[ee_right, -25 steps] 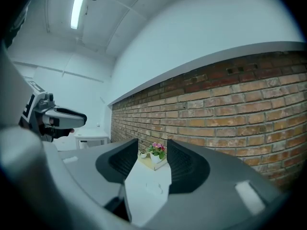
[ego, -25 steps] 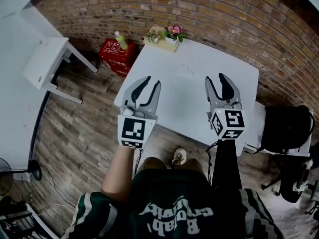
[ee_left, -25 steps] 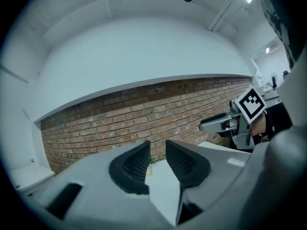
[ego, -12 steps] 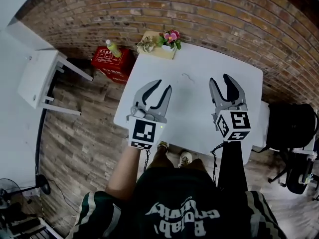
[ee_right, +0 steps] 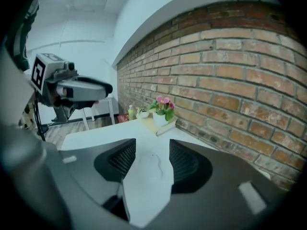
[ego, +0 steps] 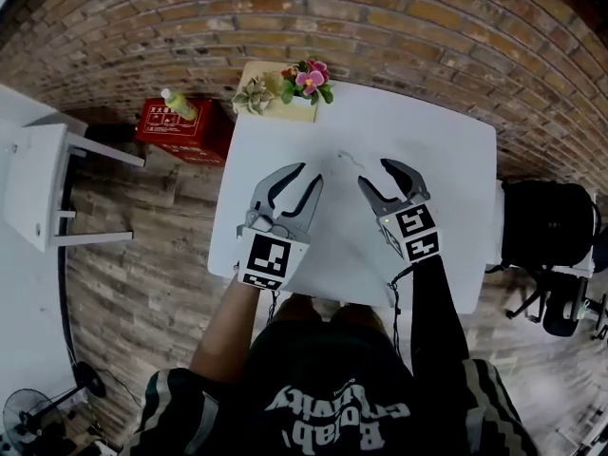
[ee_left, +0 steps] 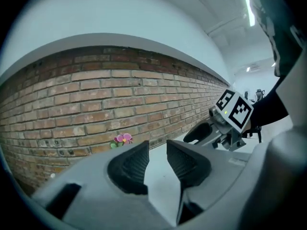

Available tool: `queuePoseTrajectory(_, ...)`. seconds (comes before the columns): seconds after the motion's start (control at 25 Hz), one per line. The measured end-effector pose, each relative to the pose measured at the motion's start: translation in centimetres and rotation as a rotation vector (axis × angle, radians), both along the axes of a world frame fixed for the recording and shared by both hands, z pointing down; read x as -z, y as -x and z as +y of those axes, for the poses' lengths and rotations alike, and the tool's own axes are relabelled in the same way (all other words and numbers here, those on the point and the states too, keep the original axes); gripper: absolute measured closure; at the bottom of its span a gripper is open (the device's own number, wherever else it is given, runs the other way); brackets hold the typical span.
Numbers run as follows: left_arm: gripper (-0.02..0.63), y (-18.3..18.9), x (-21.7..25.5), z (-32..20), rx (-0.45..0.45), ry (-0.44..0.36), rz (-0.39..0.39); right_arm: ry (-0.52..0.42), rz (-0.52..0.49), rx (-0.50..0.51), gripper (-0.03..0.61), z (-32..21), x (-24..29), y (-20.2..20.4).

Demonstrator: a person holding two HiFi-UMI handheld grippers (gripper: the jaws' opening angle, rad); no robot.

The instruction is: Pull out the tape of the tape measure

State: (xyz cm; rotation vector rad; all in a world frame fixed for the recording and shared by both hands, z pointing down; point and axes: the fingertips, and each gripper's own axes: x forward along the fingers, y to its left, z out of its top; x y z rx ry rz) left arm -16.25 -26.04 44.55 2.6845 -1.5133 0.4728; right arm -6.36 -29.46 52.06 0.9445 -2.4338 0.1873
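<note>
- Brick wall [ego: 380, 27] ran behind everything; wood-plank floor [ego: 142, 255] lay below it.
- White counter [ego: 446, 179] stood w/ its far edge near the wall, mostly bare.
- Person [ego: 323, 397] in a dark tee w/ white print stood at the counter's near edge, both arms out over it.
- White side stand [ego: 33, 183] stood at far left, well apart from the counter; a black chair [ego: 541, 226] sat just beside the counter's right end.
- Red box [ego: 180, 126] sat on the floor by the counter's far-left corner, w/ a pale-green bottle [ego: 179, 104] lying on top.
- Left gripper [ego: 312, 172] hovered over the counter's near-left part, pointing away from the person. Jaws were apart and opening, nothing held; only bare counter showed btwn them [ee_left: 157, 145].
- Right gripper [ego: 372, 171] hovered near it, angled inward toward the left one. It was released too: jaws opening, only counter in the gap [ee_right: 152, 147].
- Pink-flower pot [ego: 306, 82] and a small succulent [ego: 255, 93] sat on a tan board at the far-left corner.
- Thin curled wire-like bit [ego: 351, 160] lay on the counter just beyond and btwn the two gripper tips, its length running roughly away from the person.
- Tape measure: couldn't be made out in any view, so its place, long axis and heading couldn't be told.
</note>
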Motion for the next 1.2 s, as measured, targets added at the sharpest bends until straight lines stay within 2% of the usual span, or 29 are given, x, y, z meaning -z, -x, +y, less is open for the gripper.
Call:
queuePoseTrajectory(0.16, 0.492, 1.6, -2.0, -1.7, -0.021, 0.034, 0.005, 0.081, 0.088, 0.033, 0.336, -1.4, -5.4, 1.2)
queuePoseTrajectory(0.4, 0.493, 2.5, -3.9, -2.9, -0.052, 0.076, 0.009, 0.142, 0.186, 0.068, 0.333, -3.1, -9.9, 1.7)
queuePoseTrajectory(0.64, 0.493, 3.4, -4.3, -3.9, -0.064, 0.085, 0.015, 0.188, 0.317, 0.187, 0.333, -3.5, -14.3, 2.3)
queuePoseTrajectory(0.8, 0.488, 4.0, -4.8, -3.8, -0.079, 0.094, 0.027, 0.205, 0.365, 0.252, 0.338, -3.5, -15.9, 2.9)
queuePoseTrajectory(0.84, 0.484, 4.3, -4.9, -3.7, -0.082, 0.098, 0.03, 0.205, 0.367, 0.283, 0.351, -3.3, -16.2, 3.3)
queuePoseTrajectory(0.92, 0.48, 4.5, -5.2, -3.7, -0.083, 0.103, 0.036, 0.222, 0.34, 0.336, 0.426, -2.9, -16.6, 3.9)
queuePoseTrajectory(1.0, 0.48, 4.4, -5.4, -3.8, -0.084, 0.107, 0.04, 0.248, 0.312, 0.35, 0.43, -2.6, -16.8, 3.8)
queuePoseTrajectory(1.08, 0.48, 4.1, -5.6, -3.8, -0.094, 0.108, 0.035, 0.276, 0.285, 0.329, 0.431, -2.3, -16.5, 3.6)
queuePoseTrajectory(1.2, 0.48, 3.6, -5.8, -3.8, -0.137, 0.111, 0.015, 0.305, 0.206, 0.235, 0.431, -2.6, -15.0, 3.2)
